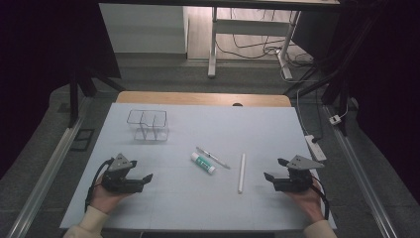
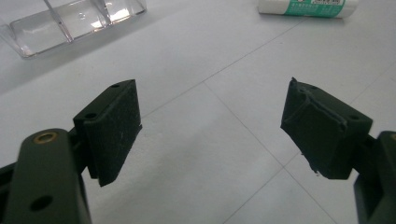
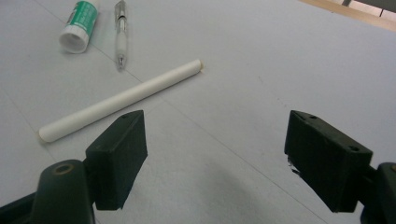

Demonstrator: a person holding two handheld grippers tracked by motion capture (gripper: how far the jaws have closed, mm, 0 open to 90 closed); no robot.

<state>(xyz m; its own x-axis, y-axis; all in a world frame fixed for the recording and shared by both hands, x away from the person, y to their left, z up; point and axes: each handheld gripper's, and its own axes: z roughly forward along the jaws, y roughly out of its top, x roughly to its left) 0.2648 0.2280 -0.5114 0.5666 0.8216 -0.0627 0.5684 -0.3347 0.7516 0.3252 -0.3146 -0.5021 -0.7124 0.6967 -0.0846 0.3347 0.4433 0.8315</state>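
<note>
On the pale tabletop [image 1: 198, 203] lie a glue stick [image 1: 203, 163] with a green label, a clear pen [image 1: 212, 157] and a white rolled tube [image 1: 241, 172], all near the middle. A clear plastic organizer [image 1: 147, 124] with compartments stands at the back left. My left gripper [image 1: 140, 178] rests at the front left, held by a hand, open and empty. My right gripper [image 1: 275, 169] rests at the front right, open and empty, with the tube [image 3: 121, 99] just ahead of its jaws. The glue stick [image 3: 80, 25] and pen [image 3: 121, 32] lie beyond. The left gripper view has the organizer [image 2: 74, 21] and glue stick [image 2: 308, 8] ahead.
A wooden table edge [image 1: 203, 98] runs behind the white sheet. A power strip [image 1: 315, 147] and cables lie off the right side. Desk legs [image 1: 213, 44] stand on the floor beyond.
</note>
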